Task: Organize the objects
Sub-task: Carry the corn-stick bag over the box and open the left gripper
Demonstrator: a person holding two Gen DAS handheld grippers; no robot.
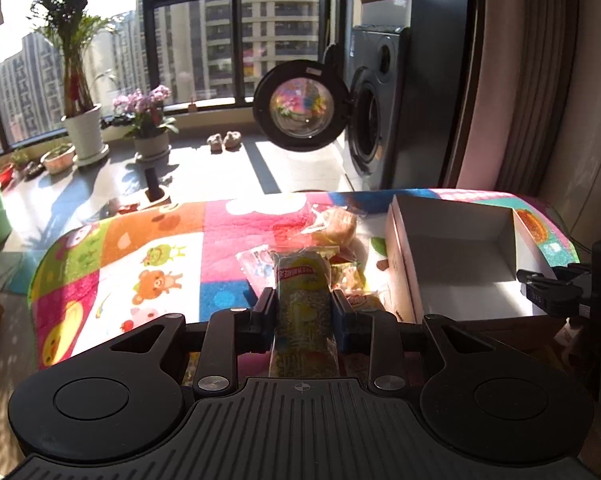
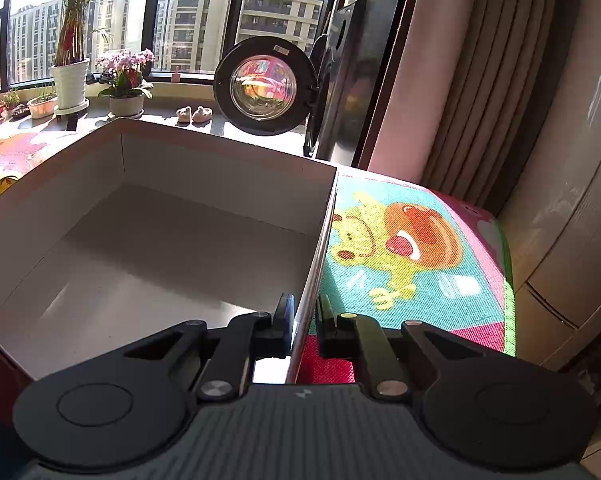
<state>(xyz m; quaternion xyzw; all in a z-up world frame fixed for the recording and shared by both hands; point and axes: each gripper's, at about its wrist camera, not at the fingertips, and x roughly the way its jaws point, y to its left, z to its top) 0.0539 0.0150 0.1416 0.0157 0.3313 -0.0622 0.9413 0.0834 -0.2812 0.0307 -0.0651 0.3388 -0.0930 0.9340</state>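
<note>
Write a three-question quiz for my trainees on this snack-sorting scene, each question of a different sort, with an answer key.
1. True or false: the white box already holds a snack.
2. Which item is the left claw gripping? A) the yellow snack packet B) the round bun in clear wrap C) a slipper
3. Fill in: the right claw is clamped on the box's ____.

Key
1. False: the box is empty.
2. A: the packet sits between the pads, above the other snacks on the colourful mat.
3. Wall: one pad inside, one outside.
</note>
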